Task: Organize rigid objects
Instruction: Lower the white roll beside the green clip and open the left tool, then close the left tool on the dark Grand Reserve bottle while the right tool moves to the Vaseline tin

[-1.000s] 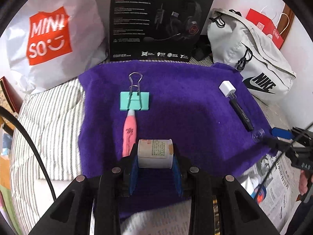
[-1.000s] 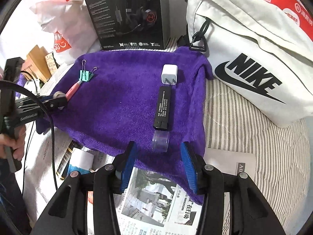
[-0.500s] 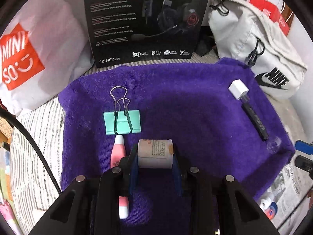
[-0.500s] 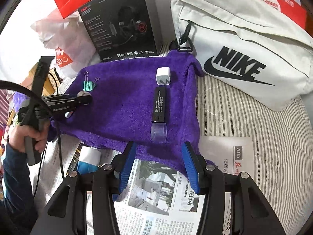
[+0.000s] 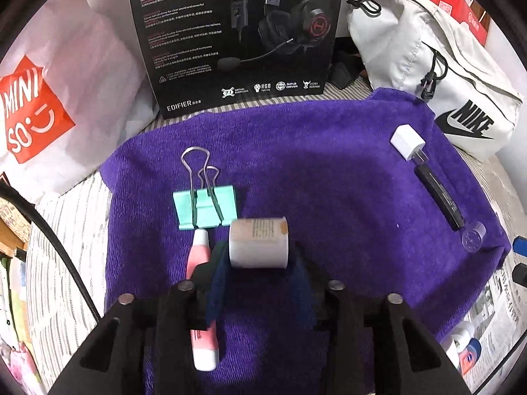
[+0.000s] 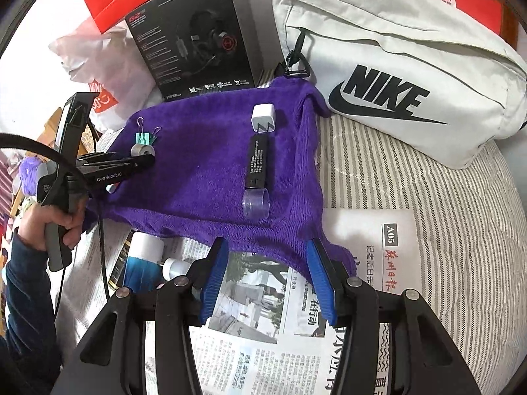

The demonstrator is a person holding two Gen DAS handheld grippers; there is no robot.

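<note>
The left gripper has just been opening, its pads now clear of the small roll, which lies on the purple towel beside the green binder clip. The right gripper hangs open over newspaper.

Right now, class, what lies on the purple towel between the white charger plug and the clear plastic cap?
The black stick-shaped device lies lengthwise between the white charger plug and the clear plastic cap, clearest in the right wrist view.
</note>
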